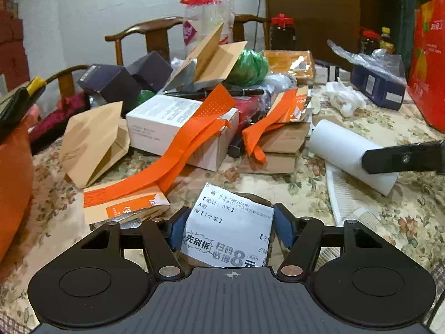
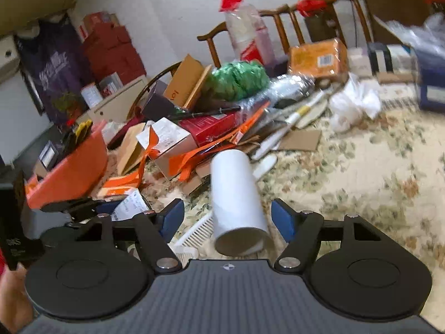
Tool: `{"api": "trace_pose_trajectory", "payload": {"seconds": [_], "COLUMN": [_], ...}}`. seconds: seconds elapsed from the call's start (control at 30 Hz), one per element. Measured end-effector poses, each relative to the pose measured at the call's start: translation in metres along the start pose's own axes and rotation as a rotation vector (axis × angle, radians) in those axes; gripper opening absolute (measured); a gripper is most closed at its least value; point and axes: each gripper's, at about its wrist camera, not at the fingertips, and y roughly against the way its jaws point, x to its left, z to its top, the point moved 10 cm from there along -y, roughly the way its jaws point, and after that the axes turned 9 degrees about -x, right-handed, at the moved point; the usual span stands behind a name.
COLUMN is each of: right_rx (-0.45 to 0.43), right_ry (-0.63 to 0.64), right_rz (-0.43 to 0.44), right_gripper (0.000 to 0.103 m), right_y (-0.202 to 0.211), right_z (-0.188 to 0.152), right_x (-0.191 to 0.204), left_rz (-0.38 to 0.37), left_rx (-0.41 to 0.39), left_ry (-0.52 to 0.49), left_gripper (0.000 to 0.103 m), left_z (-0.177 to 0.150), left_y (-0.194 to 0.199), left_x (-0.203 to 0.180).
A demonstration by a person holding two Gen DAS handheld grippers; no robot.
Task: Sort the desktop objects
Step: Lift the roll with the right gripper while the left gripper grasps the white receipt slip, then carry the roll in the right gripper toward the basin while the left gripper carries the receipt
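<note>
The left tongs (image 1: 232,226) are pinching a small cardboard box with a white shipping label (image 1: 228,228); the blue pads (image 1: 283,229) press on both of its sides, near the table's (image 1: 375,128) front edge. The right tongs (image 2: 227,221) are spread wide around a white paper roll (image 2: 236,203), which lies between the pads without touching them. The roll rests partly on a white comb (image 2: 194,233) on the flowered tablecloth. In the left view the same roll (image 1: 347,153) lies to the right of the box, with one finger of the right tongs (image 1: 403,160) against its near end. Toward the table's far edge sits a heap: a white box (image 1: 167,122), orange paper bags (image 1: 194,139), a black pen (image 1: 217,93), a green bundle (image 1: 249,66) and a red box (image 2: 211,128). An orange basket (image 2: 72,172) stands at the table's left edge.
</note>
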Motion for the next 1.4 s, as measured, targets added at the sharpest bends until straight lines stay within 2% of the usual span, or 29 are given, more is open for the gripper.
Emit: {"api": "trace_pose_trajectory", "payload": {"seconds": [0.07, 0.1, 0.13, 0.17, 0.2, 0.33, 0.47, 0.57, 0.67, 0.8, 1.4], "right_rx": [0.023, 0.043, 0.069, 0.045, 0.037, 0.031, 0.013, -0.001, -0.046, -0.104, -0.145], "right_ry": [0.091, 0.129, 0.159, 0.220, 0.240, 0.121, 0.043, 0.083, 0.178, 0.231, 0.268], "right_rz": [-0.022, -0.051, -0.086, -0.131, -0.151, -0.106, -0.035, -0.042, -0.120, -0.180, -0.205], "right_gripper": [0.075, 0.071, 0.062, 0.046, 0.046, 0.045, 0.045, 0.046, 0.046, 0.046, 0.046], "right_y": [-0.013, -0.021, -0.029, -0.033, -0.032, -0.017, -0.005, -0.004, -0.004, 0.000, 0.008], "right_z": [-0.002, -0.005, -0.010, -0.011, -0.010, -0.009, -0.007, -0.009, -0.008, -0.001, 0.001], "right_x": [0.009, 0.010, 0.008, 0.008, 0.008, 0.003, 0.012, 0.023, 0.025, 0.024, 0.029], "left_rz": [0.002, 0.003, 0.005, 0.006, 0.006, 0.004, 0.002, -0.009, 0.005, 0.025, 0.063], "left_rx": [-0.001, -0.004, -0.009, -0.014, -0.021, -0.043, -0.055, -0.085, -0.116, -0.137, -0.182], "left_ry": [0.012, 0.014, 0.021, 0.034, 0.049, 0.166, 0.187, 0.201, 0.195, 0.189, 0.199], "left_gripper": [0.065, 0.065, 0.065, 0.065, 0.066, 0.066, 0.066, 0.066, 0.066, 0.066, 0.066], "left_z": [0.001, 0.001, 0.001, 0.001, 0.001, 0.002, 0.005, 0.010, 0.015, 0.018, 0.021], "left_y": [-0.001, -0.001, -0.001, -0.001, 0.000, 0.004, 0.004, 0.007, 0.011, 0.014, 0.024], "left_x": [0.000, 0.000, 0.001, 0.001, 0.002, 0.010, 0.003, -0.006, -0.015, -0.021, -0.022]}}
